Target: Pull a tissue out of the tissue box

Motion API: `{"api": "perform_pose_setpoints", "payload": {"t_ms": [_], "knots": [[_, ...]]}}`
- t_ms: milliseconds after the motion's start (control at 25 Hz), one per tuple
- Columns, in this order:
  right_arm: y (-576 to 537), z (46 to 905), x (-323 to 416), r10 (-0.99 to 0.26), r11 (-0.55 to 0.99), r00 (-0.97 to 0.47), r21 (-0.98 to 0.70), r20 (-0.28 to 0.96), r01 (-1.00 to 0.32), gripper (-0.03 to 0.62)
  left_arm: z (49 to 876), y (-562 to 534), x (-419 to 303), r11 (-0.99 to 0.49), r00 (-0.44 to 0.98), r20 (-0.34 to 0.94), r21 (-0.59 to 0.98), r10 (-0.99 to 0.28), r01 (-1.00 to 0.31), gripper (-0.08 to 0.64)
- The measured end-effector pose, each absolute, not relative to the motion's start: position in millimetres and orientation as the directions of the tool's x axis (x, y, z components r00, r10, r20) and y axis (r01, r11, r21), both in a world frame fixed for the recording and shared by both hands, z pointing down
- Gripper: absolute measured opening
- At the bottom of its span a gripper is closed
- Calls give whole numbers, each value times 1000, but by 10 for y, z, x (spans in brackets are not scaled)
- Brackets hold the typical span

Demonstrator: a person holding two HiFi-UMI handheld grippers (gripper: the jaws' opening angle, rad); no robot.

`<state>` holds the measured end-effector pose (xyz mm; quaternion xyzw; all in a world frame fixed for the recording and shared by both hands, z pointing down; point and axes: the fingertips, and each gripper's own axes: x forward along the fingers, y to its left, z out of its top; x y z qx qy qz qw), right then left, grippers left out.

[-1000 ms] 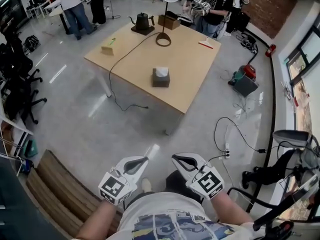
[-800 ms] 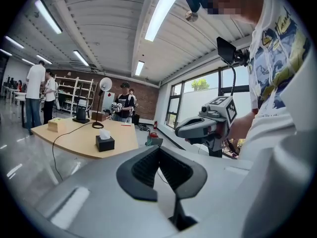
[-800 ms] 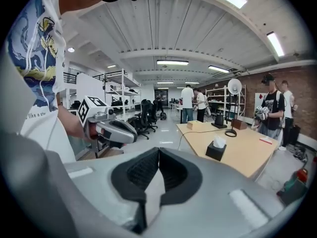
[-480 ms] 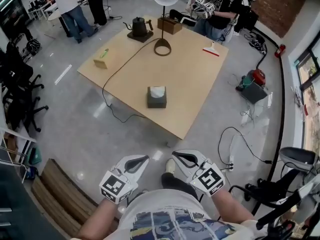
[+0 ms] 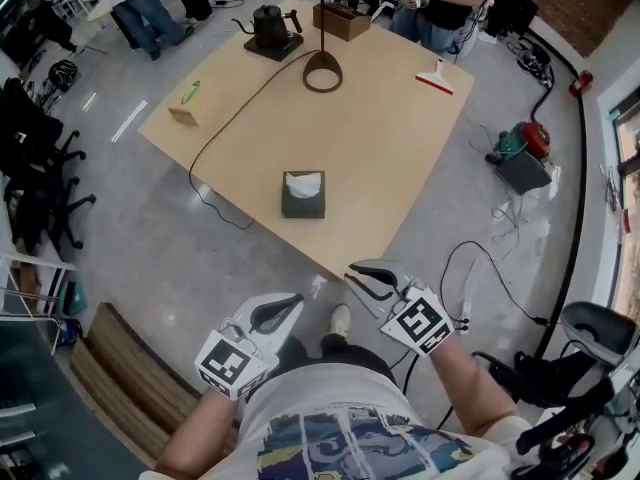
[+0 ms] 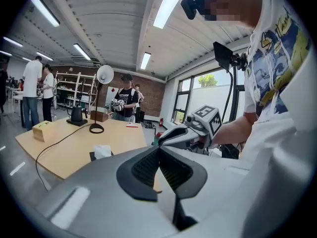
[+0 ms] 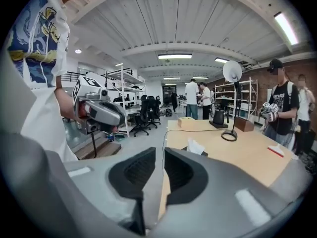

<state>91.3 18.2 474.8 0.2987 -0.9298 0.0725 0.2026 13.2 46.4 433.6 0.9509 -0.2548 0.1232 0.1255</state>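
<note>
Risk, head view: both tools hang over the floor, well short of the table point(image 5: 380, 138), with nothing lined up yet. A hurried reach could shove the tissue box point(image 5: 303, 202) instead of pinching the sheet. The box is dark and square, near the table's near edge, with a white tissue point(image 5: 303, 181) sticking up from its top. The lamp cable point(image 5: 222, 120) runs past on its left, apart from it. That's a snag hazard if the left gripper point(image 5: 292, 301) sweeps wide. The right gripper point(image 5: 353, 272) sits slightly ahead.

Left gripper view: jaws closed tip to tip, empty. Nothing pins the box, so I reckon a straight pull lifts it along with the tissue.

Right gripper view: jaws opening, narrow gap so far, nothing between them. Too narrow and it misses or tears the tuft. The tissue looks crumpled, loosely upright, well ahead.
</note>
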Motion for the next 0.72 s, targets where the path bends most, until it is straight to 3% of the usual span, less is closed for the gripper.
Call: {"api": "perform_pose_setpoints", "payload": {"t_ms": [280, 720], "knots": [[-596, 4974, 745, -507, 830, -728, 34, 462, -557, 98, 4297, 172, -30, -841, 850, 287, 197, -442, -504, 8], [-1619, 5528, 394, -414, 880, -691, 67, 593, -470, 178, 4150, -245, -665, -787, 800, 280, 185, -532, -588, 8]]}}
